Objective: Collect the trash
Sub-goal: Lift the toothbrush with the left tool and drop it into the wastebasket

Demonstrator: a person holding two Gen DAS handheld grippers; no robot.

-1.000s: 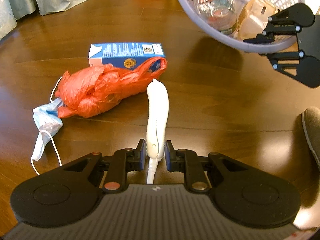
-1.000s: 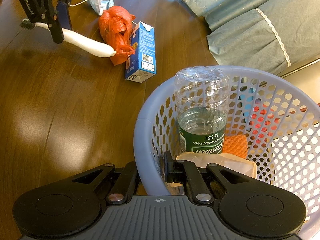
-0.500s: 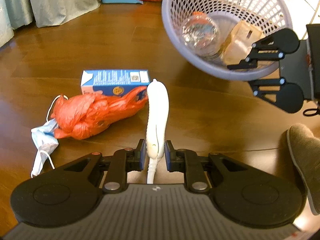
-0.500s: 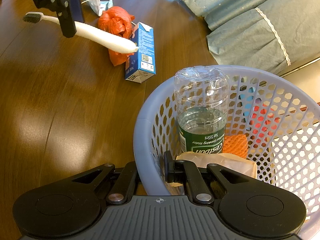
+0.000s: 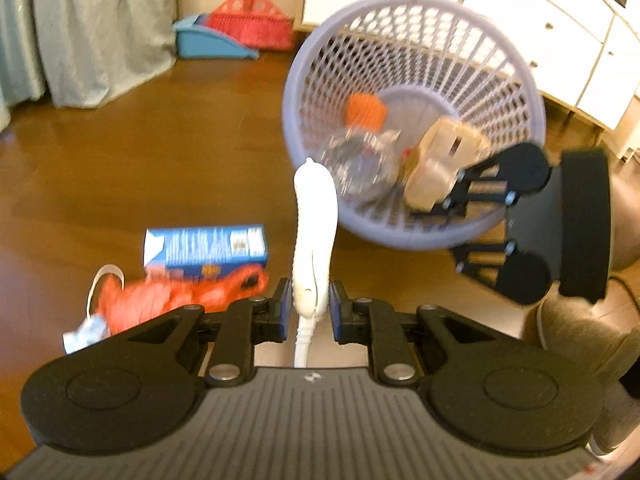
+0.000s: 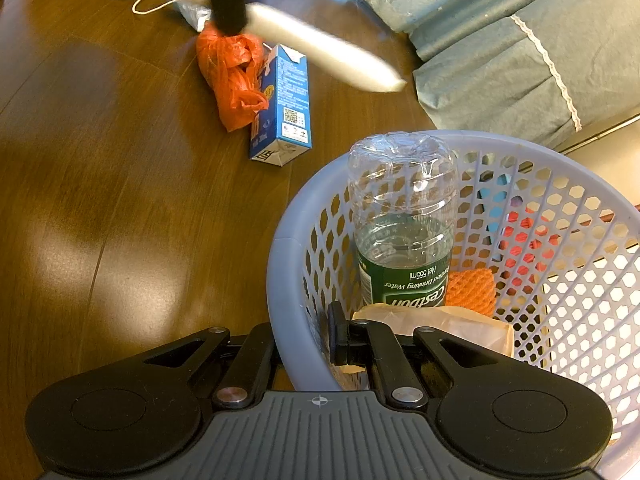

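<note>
Behind the left gripper [image 5: 307,312] the orange plastic bag [image 5: 168,300] and crumpled face mask [image 5: 86,330] blur together, half hidden by its black linkage. Its jaws are narrowed onto a smooth white toothbrush [image 5: 314,232], handle pointing at the tilted lavender lattice basket [image 5: 516,92]. The right gripper [image 6: 302,344] pinches that basket's rim, one finger inside. A clear water bottle [image 6: 402,216], orange foam net [image 6: 472,288] and paper lie within; the blue carton [image 6: 286,100] lies on the wooden floor [image 6: 100,200].
</note>
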